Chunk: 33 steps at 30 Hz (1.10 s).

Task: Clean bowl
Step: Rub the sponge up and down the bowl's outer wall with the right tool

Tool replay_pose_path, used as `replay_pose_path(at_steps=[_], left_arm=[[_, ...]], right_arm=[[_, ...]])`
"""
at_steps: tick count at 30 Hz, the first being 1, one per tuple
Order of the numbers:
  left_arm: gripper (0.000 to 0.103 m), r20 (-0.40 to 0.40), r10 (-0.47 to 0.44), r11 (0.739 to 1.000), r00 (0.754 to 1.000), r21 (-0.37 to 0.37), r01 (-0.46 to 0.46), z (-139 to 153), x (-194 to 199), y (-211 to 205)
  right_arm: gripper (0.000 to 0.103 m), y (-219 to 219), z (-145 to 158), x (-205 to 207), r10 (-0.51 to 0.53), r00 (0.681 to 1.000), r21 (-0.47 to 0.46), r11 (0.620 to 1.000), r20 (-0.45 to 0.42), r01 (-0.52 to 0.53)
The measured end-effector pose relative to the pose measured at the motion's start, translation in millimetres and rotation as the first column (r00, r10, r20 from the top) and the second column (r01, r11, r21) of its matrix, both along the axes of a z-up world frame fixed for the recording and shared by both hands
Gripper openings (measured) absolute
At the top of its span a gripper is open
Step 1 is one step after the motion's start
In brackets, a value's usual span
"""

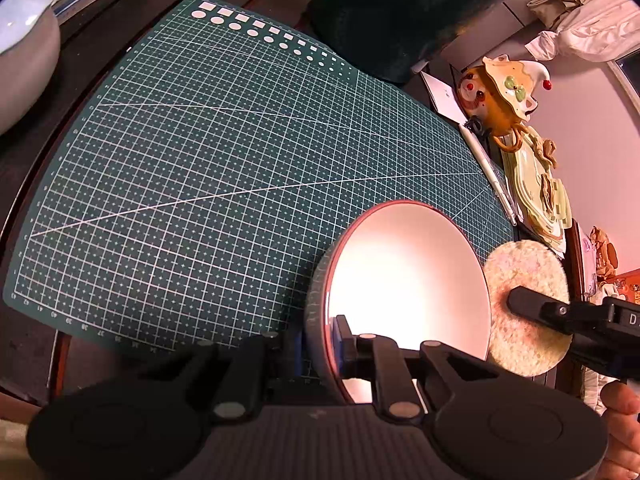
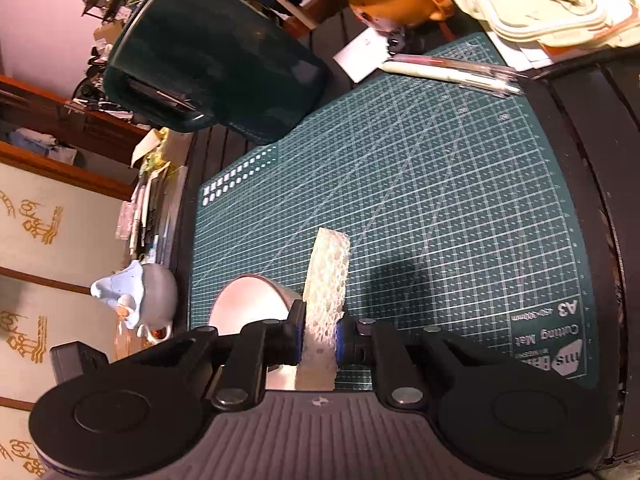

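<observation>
Over the green cutting mat (image 1: 208, 168), near its lower right corner: left gripper (image 1: 320, 350) nearly closed, clamped on the rim of the bowl (image 1: 408, 280). Bowl tilted up on edge, pale inside facing the camera, reddish rim line around it, grey outer wall toward the mat. One finger (image 1: 344, 340) inside the rim, the other outside and mostly hidden behind the wall.

Just right of the bowl: round loofah-like sponge (image 1: 524, 280), pale and coarse, touching or nearly touching the bowl's rim; cannot tell which. Pinched at its middle by the right gripper (image 1: 520, 300), reaching in from the right edge, with part of a hand (image 1: 624, 432) below it.

From the right wrist view: right gripper (image 2: 320, 340) nearly closed, blue pads (image 2: 340, 344) squeezing the sponge (image 2: 326, 280) edge-on, sponge standing up between the fingers as a narrow porous strip. Bowl (image 2: 252, 300) just left of the sponge, behind the left finger, close against the sponge's side.

Beyond the mat on the dark table (image 2: 580, 128): dark green container (image 2: 208, 56), orange ceramic teapot (image 1: 496, 96) with a pale lid, white pens (image 2: 452, 74) along the mat's far edge, stacked pale green containers (image 1: 548, 196). Grey pot with a light blue lid (image 2: 136, 292) off the mat's left side in the right wrist view.
</observation>
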<state>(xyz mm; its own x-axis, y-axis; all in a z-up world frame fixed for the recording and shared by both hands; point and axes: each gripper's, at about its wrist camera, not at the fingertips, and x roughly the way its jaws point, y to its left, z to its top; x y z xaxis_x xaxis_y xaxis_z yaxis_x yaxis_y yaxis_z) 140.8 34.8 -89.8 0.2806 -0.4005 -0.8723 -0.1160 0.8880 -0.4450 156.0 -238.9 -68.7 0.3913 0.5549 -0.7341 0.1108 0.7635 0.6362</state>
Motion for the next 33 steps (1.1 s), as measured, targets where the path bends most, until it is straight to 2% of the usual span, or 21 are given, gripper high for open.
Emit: replay_pose_path(at_steps=[4,7,12,18,26,28,31,33], left_arm=[[0.014,0.000,-0.001,1.000,1.000,0.000,0.001,1.5,0.5,-0.3],[0.014,0.000,0.000,1.000,1.000,-0.001,0.000,2.4,0.0,0.0],[0.014,0.001,-0.002,1.000,1.000,0.001,0.002,2.6,-0.6,0.2],[0.014,0.001,-0.004,1.000,1.000,0.001,0.004,3.8,-0.9,0.0],[0.015,0.002,-0.003,1.000,1.000,0.001,0.003,4.5,-1.3,-0.2],[0.015,0.002,-0.004,1.000,1.000,0.001,0.004,4.4,-1.2,0.0],[0.015,0.003,-0.004,1.000,1.000,0.001,0.004,3.9,-2.4,0.9],[0.015,0.004,-0.004,1.000,1.000,0.001,0.004,3.8,-2.7,0.7]], right_arm=[[0.013,-0.7,3.9,-1.6,0.001,1.000,-0.009,1.000,0.016,-0.001],[0.013,7.2,-4.1,-0.1,0.026,1.000,-0.009,1.000,-0.002,-0.026],[0.013,5.6,-32.2,6.0,0.017,0.994,0.029,0.999,-0.107,-0.014],[0.013,-1.3,-3.9,-2.7,0.006,1.000,0.052,0.999,-0.010,-0.005],[0.013,5.5,-30.9,3.4,0.021,0.994,0.022,1.000,-0.109,-0.019],[0.013,4.0,-26.8,2.2,0.019,0.995,0.025,1.000,-0.095,-0.017],[0.013,-2.6,-1.9,-3.6,0.008,1.000,0.038,0.999,-0.007,-0.008],[0.013,-2.9,3.5,-4.8,0.011,1.000,0.041,0.999,0.013,-0.011]])
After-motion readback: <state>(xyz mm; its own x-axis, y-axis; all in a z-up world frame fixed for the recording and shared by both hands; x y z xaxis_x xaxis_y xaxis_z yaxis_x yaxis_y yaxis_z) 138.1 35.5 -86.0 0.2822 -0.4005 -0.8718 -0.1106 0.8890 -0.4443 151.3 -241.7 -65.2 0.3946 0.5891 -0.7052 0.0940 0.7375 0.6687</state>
